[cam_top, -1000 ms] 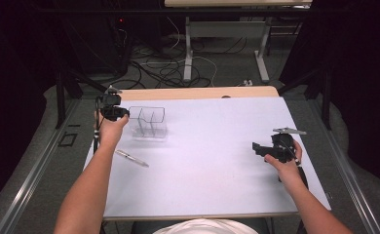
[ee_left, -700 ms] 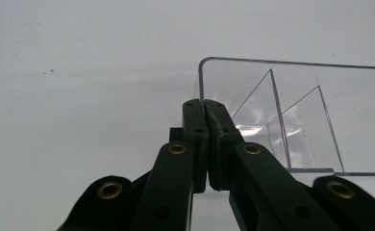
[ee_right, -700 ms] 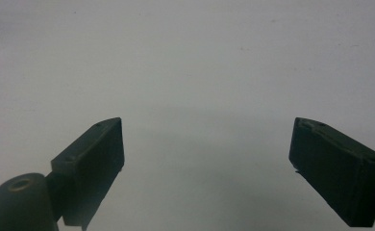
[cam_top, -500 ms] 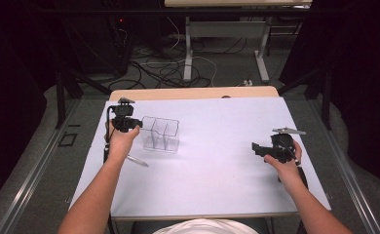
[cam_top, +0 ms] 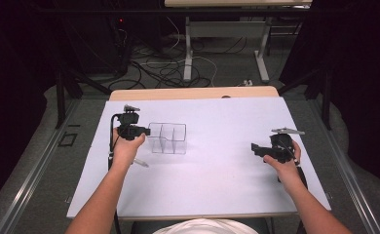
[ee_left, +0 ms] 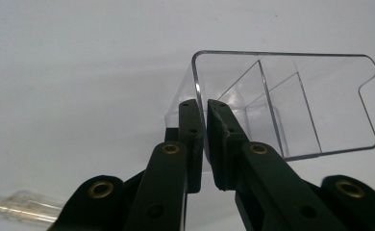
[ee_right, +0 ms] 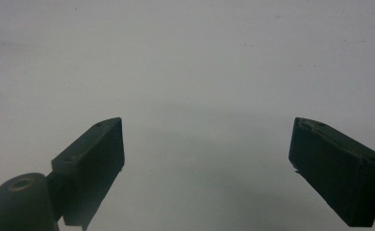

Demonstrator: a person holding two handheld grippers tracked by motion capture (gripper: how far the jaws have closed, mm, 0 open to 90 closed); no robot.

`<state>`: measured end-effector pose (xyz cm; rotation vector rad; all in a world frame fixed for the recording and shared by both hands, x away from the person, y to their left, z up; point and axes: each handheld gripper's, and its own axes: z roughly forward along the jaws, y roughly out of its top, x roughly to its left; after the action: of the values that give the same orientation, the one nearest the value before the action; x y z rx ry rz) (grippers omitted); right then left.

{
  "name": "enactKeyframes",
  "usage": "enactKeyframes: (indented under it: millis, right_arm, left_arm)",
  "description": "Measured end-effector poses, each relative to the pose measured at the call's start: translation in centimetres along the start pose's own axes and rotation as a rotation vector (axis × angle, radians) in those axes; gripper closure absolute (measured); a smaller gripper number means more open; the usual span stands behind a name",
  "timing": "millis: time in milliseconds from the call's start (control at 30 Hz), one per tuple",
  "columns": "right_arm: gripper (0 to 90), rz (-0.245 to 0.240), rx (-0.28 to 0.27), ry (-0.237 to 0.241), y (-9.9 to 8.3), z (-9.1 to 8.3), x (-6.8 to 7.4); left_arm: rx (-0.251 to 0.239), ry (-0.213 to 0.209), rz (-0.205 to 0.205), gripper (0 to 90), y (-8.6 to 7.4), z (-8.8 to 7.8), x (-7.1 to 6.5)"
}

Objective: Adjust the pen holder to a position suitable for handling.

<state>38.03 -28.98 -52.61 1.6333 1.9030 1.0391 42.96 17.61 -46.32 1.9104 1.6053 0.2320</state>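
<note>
Clear organizer (ee_left: 291, 110) end wall pinched between left claw (ee_left: 206, 113) pads, right claw (ee_right: 207, 144) wide open, empty

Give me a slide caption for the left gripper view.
Left gripper clamped on the end wall of a clear divided organizer on the white table.

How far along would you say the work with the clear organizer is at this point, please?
Done: the left gripper is clamped on the end wall of the clear organizer, which stands upright on the table. In hand: that grip. Left: the pen lies near the left hand, outside it; the right gripper waits open.
</note>
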Motion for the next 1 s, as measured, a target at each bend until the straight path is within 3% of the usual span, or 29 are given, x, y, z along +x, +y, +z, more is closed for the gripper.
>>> enactKeyframes:
  millis: [333, 433, 700, 1000]
  right_arm:
    - [11.7, 0.001, 0.003, 0.006, 0.0, 0.0, -0.1]
    - [11.8, 0.001, 0.005, 0.007, 0.0, 0.0, 0.0]
    - [12.9, -0.004, 0.009, 0.009, 0.0, 0.0, -0.1]
    - [13.5, 0.001, 0.011, 0.010, 0.0, 0.0, -0.1]
  left_arm:
    - [-0.003, -0.077, 0.032, 81.8, -0.4, 1.1, -3.2]
    - [0.004, -0.128, 0.024, 79.4, -0.4, 1.3, -4.1]
    - [0.013, -0.165, 0.053, 70.7, -0.7, 1.8, -6.2]
    - [0.016, -0.203, 0.042, 67.7, -0.8, 2.1, -7.1]
